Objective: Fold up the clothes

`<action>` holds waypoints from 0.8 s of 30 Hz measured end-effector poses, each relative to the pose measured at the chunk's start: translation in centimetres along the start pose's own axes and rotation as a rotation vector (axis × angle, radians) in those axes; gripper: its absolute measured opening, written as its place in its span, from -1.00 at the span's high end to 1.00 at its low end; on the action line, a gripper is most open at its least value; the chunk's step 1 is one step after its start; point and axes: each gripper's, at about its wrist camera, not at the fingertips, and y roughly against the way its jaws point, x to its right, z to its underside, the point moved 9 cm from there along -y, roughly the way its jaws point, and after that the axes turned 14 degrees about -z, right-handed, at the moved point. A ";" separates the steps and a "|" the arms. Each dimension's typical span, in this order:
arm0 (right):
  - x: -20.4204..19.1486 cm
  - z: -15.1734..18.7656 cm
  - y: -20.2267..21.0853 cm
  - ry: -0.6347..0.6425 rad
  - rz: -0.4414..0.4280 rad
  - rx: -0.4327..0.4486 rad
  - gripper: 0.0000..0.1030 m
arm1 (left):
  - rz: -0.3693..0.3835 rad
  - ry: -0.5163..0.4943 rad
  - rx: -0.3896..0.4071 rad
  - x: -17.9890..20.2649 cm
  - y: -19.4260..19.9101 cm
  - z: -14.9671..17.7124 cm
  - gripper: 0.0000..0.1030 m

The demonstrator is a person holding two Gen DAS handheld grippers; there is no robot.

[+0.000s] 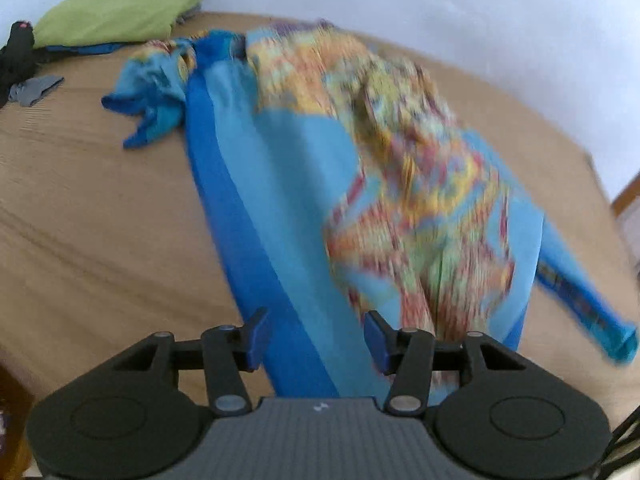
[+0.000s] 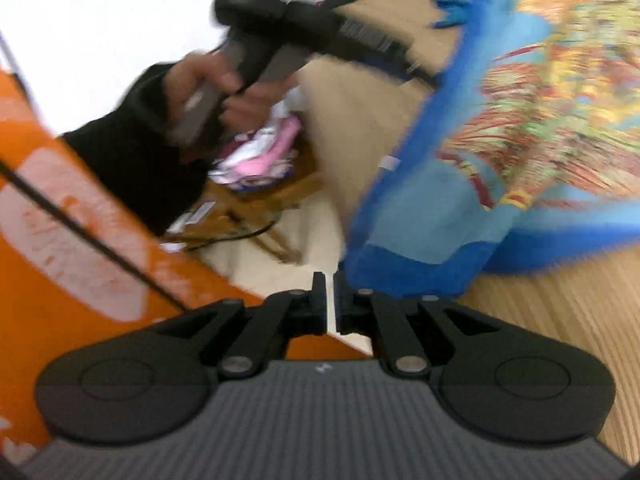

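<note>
A blue garment (image 1: pixel 288 152) with a bright orange, yellow and red print lies spread on the tan bed cover (image 1: pixel 100 208), with one sleeve bunched at the far left. My left gripper (image 1: pixel 315 320) hovers open over its near end, with blue fabric showing below the gap and nothing between the pads. In the right wrist view the same garment (image 2: pixel 460 184) fills the upper right and its blue hem corner lies just right of my right gripper (image 2: pixel 329 280). The right jaws stand barely apart, a thin slit with nothing in it.
A folded green cloth (image 1: pixel 116 12) lies at the far left by the white wall, with a black object (image 1: pixel 18 52) and a grey item (image 1: pixel 34 88) nearby. A hand (image 2: pixel 208 76) in a black sleeve holds the other gripper's handle. Pink and white clothes (image 2: pixel 264 152) lie beyond the bed edge, beside an orange surface (image 2: pixel 60 240).
</note>
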 end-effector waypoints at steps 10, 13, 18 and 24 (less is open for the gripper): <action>9.4 5.8 15.8 -0.158 0.856 0.303 -0.50 | 0.206 -0.257 -0.027 7.9 2.4 4.6 -0.11; 12.3 8.0 16.5 -0.238 0.928 0.255 -0.50 | 0.221 -0.345 -0.020 11.4 1.7 6.3 -0.14; 13.4 7.9 13.9 -0.197 0.974 0.191 -0.50 | 0.142 -0.435 -0.005 13.9 -0.1 7.6 -0.20; 16.4 7.9 15.1 -0.144 0.975 0.151 -0.51 | 0.062 -0.369 0.014 13.9 -0.5 7.0 0.07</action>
